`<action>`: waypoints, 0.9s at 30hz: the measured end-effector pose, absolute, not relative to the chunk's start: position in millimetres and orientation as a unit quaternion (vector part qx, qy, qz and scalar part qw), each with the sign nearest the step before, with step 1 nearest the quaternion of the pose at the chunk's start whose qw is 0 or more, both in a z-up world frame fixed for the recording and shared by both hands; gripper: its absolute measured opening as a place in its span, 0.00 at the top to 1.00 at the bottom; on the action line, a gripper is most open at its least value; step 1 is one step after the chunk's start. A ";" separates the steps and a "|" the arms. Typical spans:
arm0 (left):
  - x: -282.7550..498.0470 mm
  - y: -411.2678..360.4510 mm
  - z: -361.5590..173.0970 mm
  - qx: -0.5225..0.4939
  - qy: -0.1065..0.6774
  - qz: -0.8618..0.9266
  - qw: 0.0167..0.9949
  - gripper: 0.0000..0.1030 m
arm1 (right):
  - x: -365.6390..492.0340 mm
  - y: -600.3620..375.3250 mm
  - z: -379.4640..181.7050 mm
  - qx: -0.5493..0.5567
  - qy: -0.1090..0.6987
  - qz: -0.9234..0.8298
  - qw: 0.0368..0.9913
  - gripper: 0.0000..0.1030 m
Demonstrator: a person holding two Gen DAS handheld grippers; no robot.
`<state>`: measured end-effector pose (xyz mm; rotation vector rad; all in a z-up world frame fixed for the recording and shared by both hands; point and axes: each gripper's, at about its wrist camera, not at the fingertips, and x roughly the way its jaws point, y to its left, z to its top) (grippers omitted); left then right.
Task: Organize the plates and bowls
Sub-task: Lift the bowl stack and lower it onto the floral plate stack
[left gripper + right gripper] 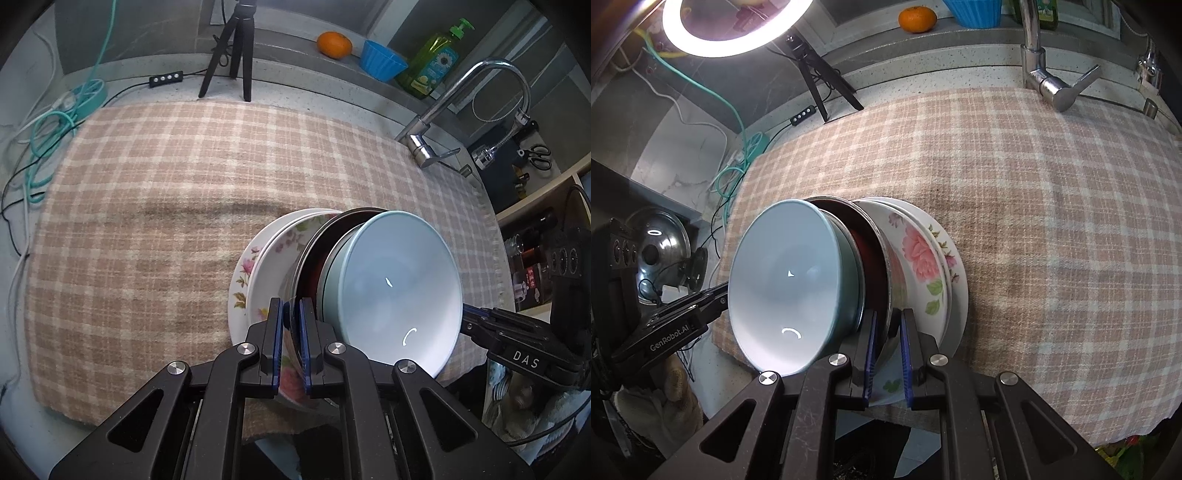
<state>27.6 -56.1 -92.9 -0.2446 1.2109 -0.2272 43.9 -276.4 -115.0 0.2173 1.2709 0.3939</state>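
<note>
A stack of dishes is held tilted above the plaid cloth (155,206). It holds a pale blue bowl (399,291), a dark red metal-rimmed plate (314,251), a floral plate (255,266) and a plain white plate under it. My left gripper (291,347) is shut on the stack's rim from one side. My right gripper (888,354) is shut on the rim from the opposite side. In the right wrist view the blue bowl (786,280) sits at the left, the red plate (866,251) behind it and the floral plate (919,254) at the right.
A tripod (236,48), cables (55,122) and a remote lie at the back left. An orange (333,44), blue cup (382,61), soap bottle (434,62) and faucet (476,99) stand at the back right. A ring light (735,26) glows above.
</note>
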 end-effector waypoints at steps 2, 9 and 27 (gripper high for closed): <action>27.7 -57.7 -92.4 -0.110 0.565 -0.107 0.811 0.93 | 42.8 -277.0 -115.1 0.099 0.587 0.181 0.783 0.89; 25.6 -61.0 -92.3 -0.101 0.562 -0.108 0.814 0.93 | 38.5 -279.6 -113.8 0.099 0.583 0.180 0.786 0.89; 18.4 -58.6 -81.2 -0.081 0.543 -0.093 0.830 0.88 | 25.9 -277.7 -103.0 0.064 0.563 0.182 0.803 0.87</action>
